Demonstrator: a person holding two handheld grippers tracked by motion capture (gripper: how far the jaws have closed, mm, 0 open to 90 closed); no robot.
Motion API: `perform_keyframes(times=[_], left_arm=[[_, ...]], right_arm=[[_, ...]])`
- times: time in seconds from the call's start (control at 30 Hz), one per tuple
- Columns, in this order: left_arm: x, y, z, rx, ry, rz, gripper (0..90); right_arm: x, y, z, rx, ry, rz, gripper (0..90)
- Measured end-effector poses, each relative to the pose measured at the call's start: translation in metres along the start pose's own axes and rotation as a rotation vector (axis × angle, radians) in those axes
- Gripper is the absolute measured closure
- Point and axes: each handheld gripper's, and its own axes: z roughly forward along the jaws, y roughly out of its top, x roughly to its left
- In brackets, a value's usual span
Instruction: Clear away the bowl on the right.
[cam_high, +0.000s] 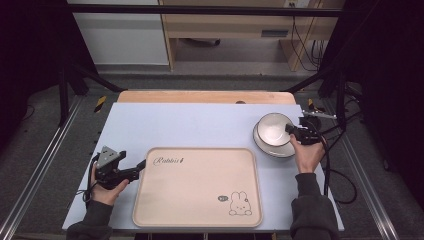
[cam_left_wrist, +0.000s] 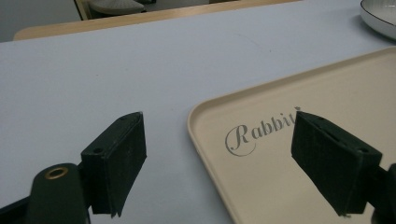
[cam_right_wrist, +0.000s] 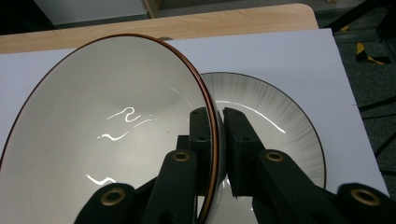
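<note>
A white bowl (cam_high: 274, 127) with a thin brown rim (cam_right_wrist: 107, 135) is tilted up over a white plate (cam_high: 274, 148) at the right of the table. My right gripper (cam_high: 292, 130) is shut on the bowl's rim, one jaw inside and one outside (cam_right_wrist: 215, 140). The plate (cam_right_wrist: 280, 130) lies flat under the bowl. A beige tray (cam_high: 197, 186) with a rabbit drawing lies in the middle. My left gripper (cam_high: 141, 166) stands open at the tray's left edge, its jaws astride the tray's corner (cam_left_wrist: 205, 121), holding nothing.
The light blue mat (cam_high: 190, 125) covers the table, with a wooden strip (cam_high: 205, 96) along the far edge. A cable trails from the right gripper off the right side. Black frame rails stand on both sides.
</note>
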Motion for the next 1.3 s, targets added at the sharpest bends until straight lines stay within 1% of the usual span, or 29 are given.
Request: perform_keyframes(times=[0.07, 0.1, 0.13, 0.2, 0.3, 0.37, 0.4, 0.57, 0.6, 0.7, 0.73, 0.77, 0.9, 0.93, 0.97, 1.0, 1.03, 1.07, 1.13, 1.2, 1.23, 1.3], left_arm=[[0.0, 0.0, 0.0, -0.001, 0.0, 0.0, 17.6], [0.0, 0.0, 0.0, 0.0, 0.0, 0.0, 17.6], [0.0, 0.0, 0.0, 0.001, 0.0, -0.001, 17.6], [0.001, 0.0, 0.0, 0.0, 0.0, -0.002, 17.6], [0.001, 0.0, -0.001, -0.001, -0.001, -0.003, 17.6], [0.0, 0.0, 0.0, -0.001, -0.001, -0.003, 17.6], [0.0, 0.0, 0.0, -0.001, -0.001, -0.003, 17.7], [0.0, 0.0, 0.0, -0.002, -0.002, -0.003, 17.6], [0.0, 0.0, -0.001, -0.002, -0.002, -0.005, 17.6], [0.001, 0.0, -0.001, -0.002, -0.002, -0.003, 17.6], [0.001, 0.0, -0.001, -0.002, -0.002, -0.003, 17.6], [0.001, 0.0, -0.001, -0.003, -0.001, -0.004, 17.6], [0.001, 0.0, -0.001, -0.006, -0.001, -0.005, 17.6], [0.001, 0.0, -0.001, -0.006, -0.001, -0.005, 17.7], [0.001, 0.0, -0.001, -0.006, -0.001, -0.004, 17.7], [0.001, 0.0, -0.001, -0.005, -0.001, -0.004, 17.7], [0.0, 0.0, -0.001, -0.004, -0.001, -0.003, 17.6], [0.0, 0.0, -0.001, -0.003, -0.001, -0.001, 17.6], [0.0, 0.0, -0.001, -0.002, -0.001, 0.0, 17.6], [0.0, 0.0, -0.001, -0.002, -0.001, 0.0, 17.7], [0.0, 0.0, -0.001, -0.002, -0.002, -0.001, 17.7], [0.0, 0.0, -0.001, -0.002, -0.001, 0.0, 17.7]], right_arm=[[0.002, 0.001, -0.001, -0.002, 0.008, 0.004, 82.5], [0.002, 0.001, -0.002, -0.003, 0.007, -0.006, 82.5], [0.006, 0.002, -0.005, -0.009, 0.022, -0.011, 82.5], [0.007, 0.003, -0.006, -0.013, 0.026, -0.013, 82.5], [0.013, 0.005, -0.011, -0.027, 0.052, -0.032, 82.5], [0.015, 0.005, -0.012, -0.028, 0.057, -0.036, 82.5], [0.019, 0.006, -0.015, -0.033, 0.072, -0.044, 82.5], [0.025, 0.007, -0.018, -0.038, 0.094, -0.056, 82.5], [0.029, 0.008, -0.02, -0.042, 0.11, -0.061, 82.5], [0.033, 0.008, -0.021, -0.042, 0.134, -0.072, 82.5], [0.033, 0.008, -0.021, -0.042, 0.134, -0.072, 82.5], [0.036, 0.008, -0.021, -0.038, 0.15, -0.078, 82.5], [0.044, 0.008, -0.022, -0.034, 0.149, -0.096, 82.5], [0.044, 0.008, -0.022, -0.034, 0.149, -0.096, 82.5], [0.045, 0.008, -0.022, -0.036, 0.154, -0.106, 82.5], [0.048, 0.008, -0.023, -0.036, 0.164, -0.106, 82.5], [0.052, 0.008, -0.024, -0.034, 0.178, -0.112, 82.5], [0.053, 0.008, -0.024, -0.037, 0.183, -0.124, 82.5], [0.056, 0.008, -0.025, -0.036, 0.188, -0.127, 82.5], [0.061, 0.008, -0.025, -0.035, 0.198, -0.139, 82.5], [0.065, 0.008, -0.025, -0.033, 0.212, -0.143, 82.5], [0.067, 0.008, -0.026, -0.033, 0.217, -0.15, 82.5]])
